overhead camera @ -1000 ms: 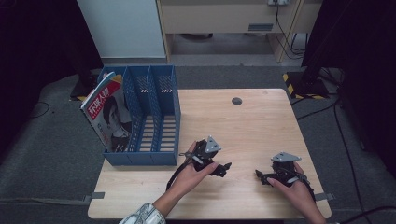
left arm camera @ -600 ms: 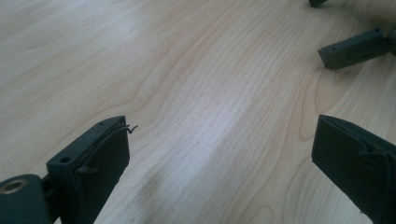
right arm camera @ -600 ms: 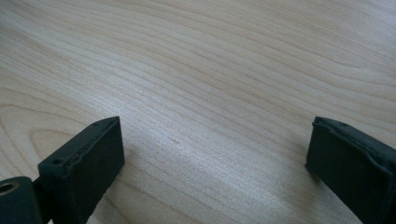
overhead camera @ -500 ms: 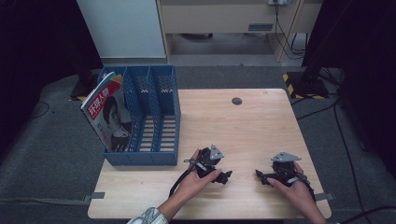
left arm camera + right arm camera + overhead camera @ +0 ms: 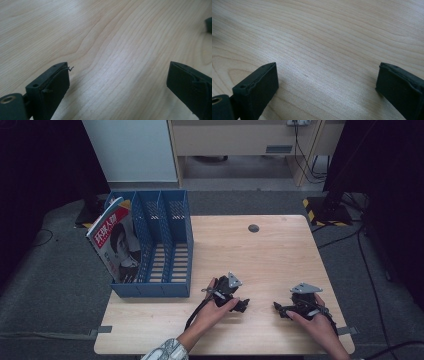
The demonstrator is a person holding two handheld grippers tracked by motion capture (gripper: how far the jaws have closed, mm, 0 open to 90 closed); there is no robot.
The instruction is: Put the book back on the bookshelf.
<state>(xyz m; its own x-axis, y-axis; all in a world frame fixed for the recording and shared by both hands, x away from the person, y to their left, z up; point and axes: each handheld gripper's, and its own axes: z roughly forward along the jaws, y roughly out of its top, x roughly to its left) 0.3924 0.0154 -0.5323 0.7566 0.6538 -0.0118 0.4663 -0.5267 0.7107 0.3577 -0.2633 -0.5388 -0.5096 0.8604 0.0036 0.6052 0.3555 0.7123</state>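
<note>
Resting low over the table [image 5: 280,255], the left gripper [image 5: 241,304] and right gripper [image 5: 281,308] face each other, both with jaws spread wide, holding nothing.

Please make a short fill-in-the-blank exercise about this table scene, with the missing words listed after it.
1. The magazine stands in the ____ compartment of the blue file rack.
2. The jaws of the left gripper are ____, with nothing between them.
3. Both the left gripper and the right gripper are low over the bare ____ tabletop.
4. The file rack has ____ compartments.

Missing words: leftmost; open; wooden; three
</note>
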